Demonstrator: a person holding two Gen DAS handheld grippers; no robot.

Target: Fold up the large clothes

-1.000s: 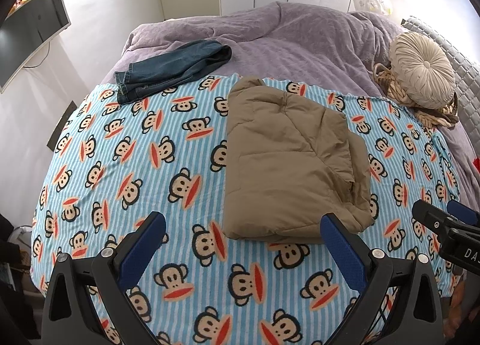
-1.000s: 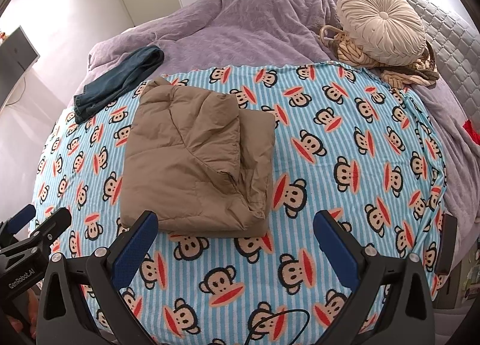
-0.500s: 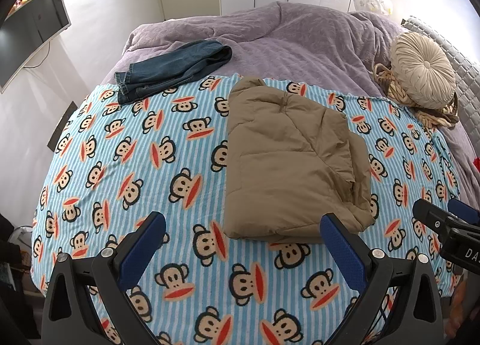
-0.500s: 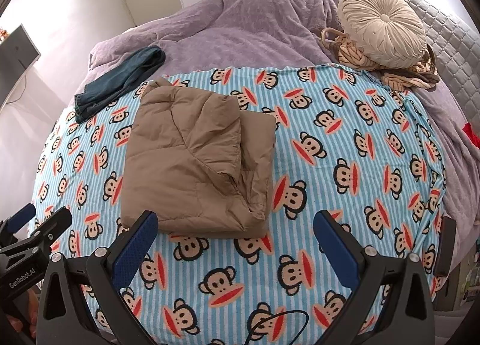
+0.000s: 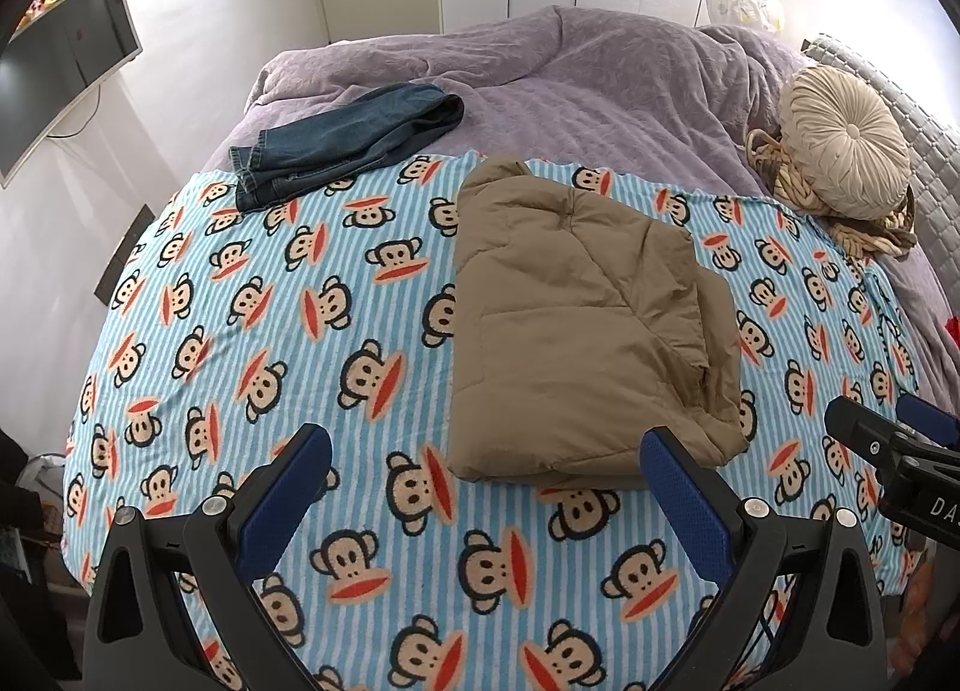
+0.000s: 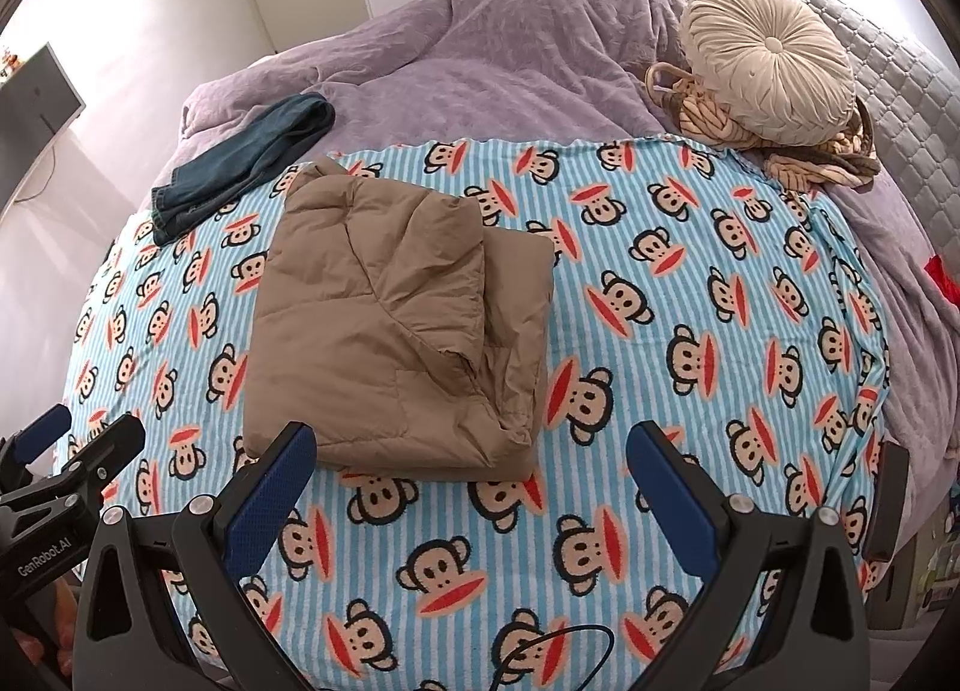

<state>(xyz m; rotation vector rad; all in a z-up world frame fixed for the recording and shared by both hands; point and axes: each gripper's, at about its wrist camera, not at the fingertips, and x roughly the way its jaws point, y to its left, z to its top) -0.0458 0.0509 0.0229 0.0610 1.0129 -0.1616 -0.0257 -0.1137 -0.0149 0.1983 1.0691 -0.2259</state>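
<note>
Both the left hand-held gripper and right hand-held gripper are hovering released and empty near the folded tan jacket, which is probably needing only its loose right edge squared.

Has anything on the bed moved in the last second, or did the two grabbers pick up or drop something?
Nothing visibly changed. The folded tan jacket lies in the same spot on the monkey blanket, and the jeans and round cushion have not shifted. The left gripper and right gripper both stay open and empty, hovering short of the jacket's near edge.
</note>
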